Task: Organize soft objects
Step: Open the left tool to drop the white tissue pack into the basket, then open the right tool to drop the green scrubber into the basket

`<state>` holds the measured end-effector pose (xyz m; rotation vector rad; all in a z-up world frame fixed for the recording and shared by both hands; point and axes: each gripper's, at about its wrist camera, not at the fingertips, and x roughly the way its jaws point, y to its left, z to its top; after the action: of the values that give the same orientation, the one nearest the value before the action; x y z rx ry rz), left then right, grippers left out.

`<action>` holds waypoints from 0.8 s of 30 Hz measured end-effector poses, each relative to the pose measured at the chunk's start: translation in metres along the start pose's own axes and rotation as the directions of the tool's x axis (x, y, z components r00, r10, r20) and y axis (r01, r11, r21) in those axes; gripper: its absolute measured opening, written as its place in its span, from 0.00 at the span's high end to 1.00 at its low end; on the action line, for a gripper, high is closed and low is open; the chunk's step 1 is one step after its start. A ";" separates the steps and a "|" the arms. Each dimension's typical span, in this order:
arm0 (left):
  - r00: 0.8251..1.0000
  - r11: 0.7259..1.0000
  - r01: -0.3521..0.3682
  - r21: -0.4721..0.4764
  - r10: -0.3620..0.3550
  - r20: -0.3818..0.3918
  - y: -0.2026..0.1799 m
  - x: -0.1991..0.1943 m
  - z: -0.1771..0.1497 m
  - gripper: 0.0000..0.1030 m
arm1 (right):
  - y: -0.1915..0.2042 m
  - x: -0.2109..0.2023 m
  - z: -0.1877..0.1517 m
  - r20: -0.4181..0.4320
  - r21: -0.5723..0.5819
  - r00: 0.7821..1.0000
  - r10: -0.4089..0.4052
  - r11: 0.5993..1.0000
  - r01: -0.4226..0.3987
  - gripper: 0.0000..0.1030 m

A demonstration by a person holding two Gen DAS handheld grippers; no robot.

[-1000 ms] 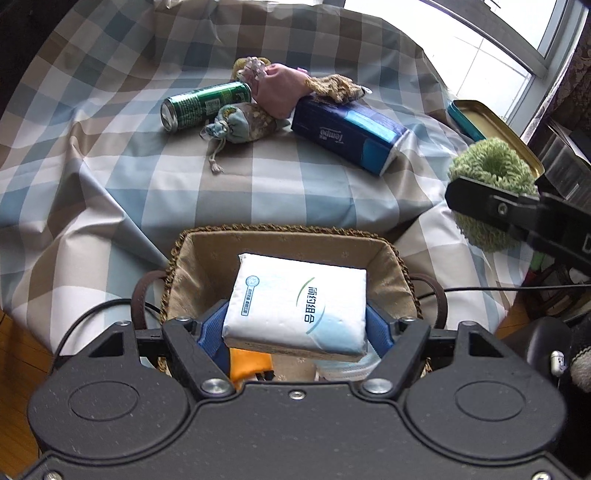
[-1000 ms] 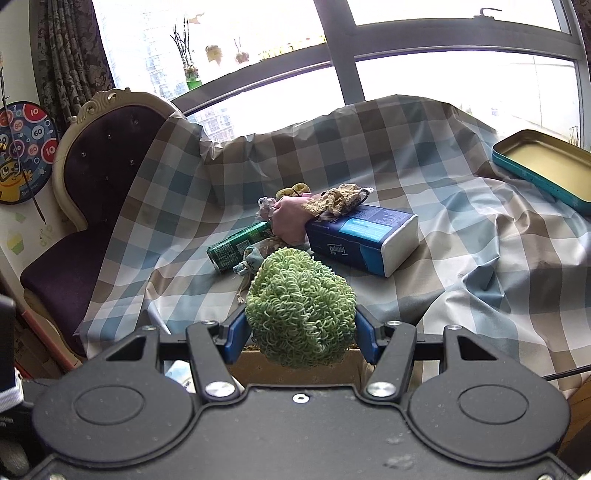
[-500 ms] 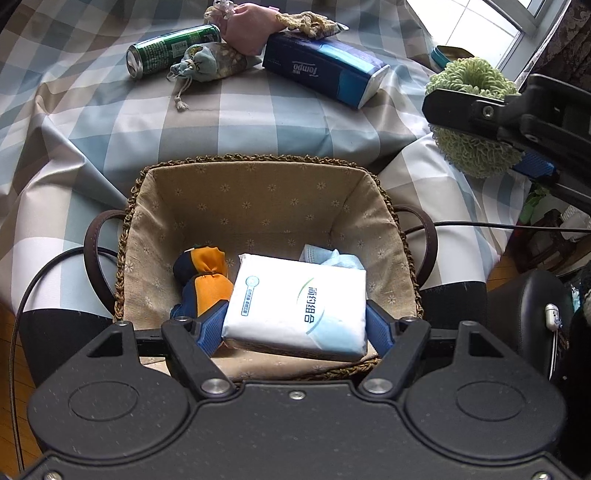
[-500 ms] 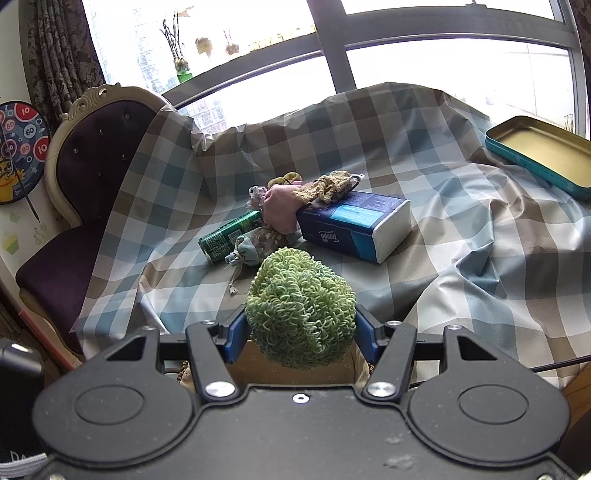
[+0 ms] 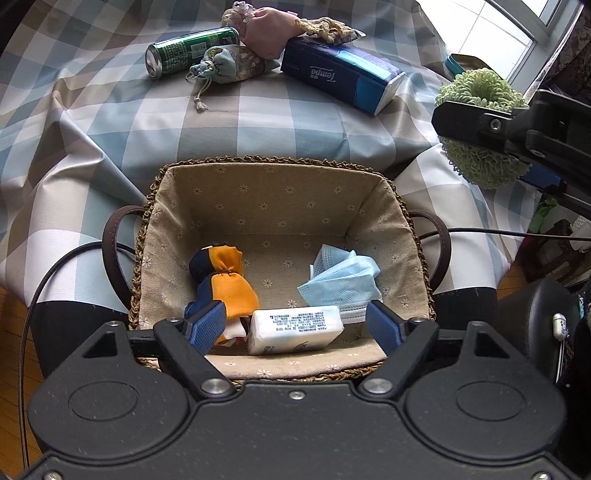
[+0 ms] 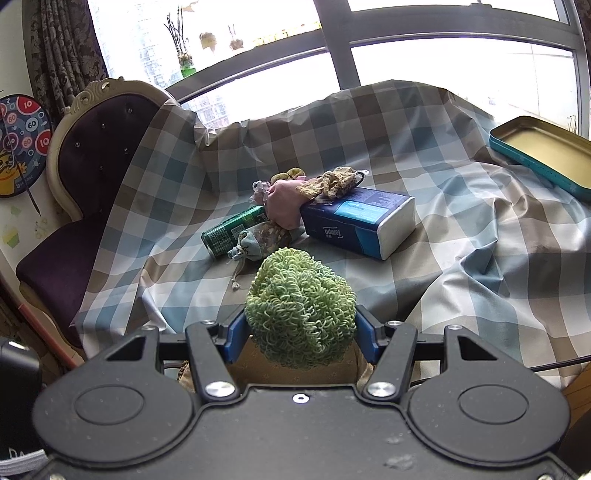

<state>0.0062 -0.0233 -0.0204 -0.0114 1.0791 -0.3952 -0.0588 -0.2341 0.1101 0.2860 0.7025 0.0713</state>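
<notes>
A woven basket (image 5: 273, 173) with a beige lining stands in front of the checked table. In it lie a white tissue pack (image 5: 293, 328), an orange and navy pouch (image 5: 225, 280) and a blue face mask (image 5: 341, 280). My left gripper (image 5: 295, 326) is open and empty just above the tissue pack. My right gripper (image 6: 299, 334) is shut on a fuzzy green ball (image 6: 301, 310); it also shows in the left wrist view (image 5: 480, 125), to the right of the basket and above its rim. The basket's edge (image 6: 258, 369) shows under the ball.
On the table lie a green can (image 5: 184, 50), a small drawstring pouch (image 5: 229, 68), a pink pouch (image 5: 269, 31), a lace mask (image 5: 325, 27) and a blue tissue box (image 5: 340, 75). A teal tin lid (image 6: 543, 151) sits at the far right. A purple chair (image 6: 85, 162) stands left.
My left gripper moved down into the basket, opened and let the white tissue pack drop onto the basket floor. My right gripper kept hold of the green ball and shifted slightly.
</notes>
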 end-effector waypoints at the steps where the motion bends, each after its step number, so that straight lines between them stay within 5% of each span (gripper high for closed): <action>1: 1.000 1.000 -0.013 0.001 0.013 0.005 0.000 -0.001 -0.001 0.24 | 0.000 0.001 0.000 -0.004 -0.002 1.000 0.000 1.000 0.000 0.43; 18: 0.998 0.998 -0.065 -0.007 0.065 0.021 0.005 -0.004 -0.005 0.24 | 0.017 0.011 -0.008 -0.051 -0.078 0.998 0.029 0.996 -0.032 0.40; 24: 0.998 0.998 -0.063 -0.010 0.063 0.020 0.006 -0.004 -0.005 0.24 | 0.018 0.006 -0.009 -0.032 -0.086 0.999 0.041 0.995 -0.044 0.28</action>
<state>0.0018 -0.0153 -0.0205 0.0107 1.0583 -0.3325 -0.0593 -0.2141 0.1053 0.2168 0.7216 0.1466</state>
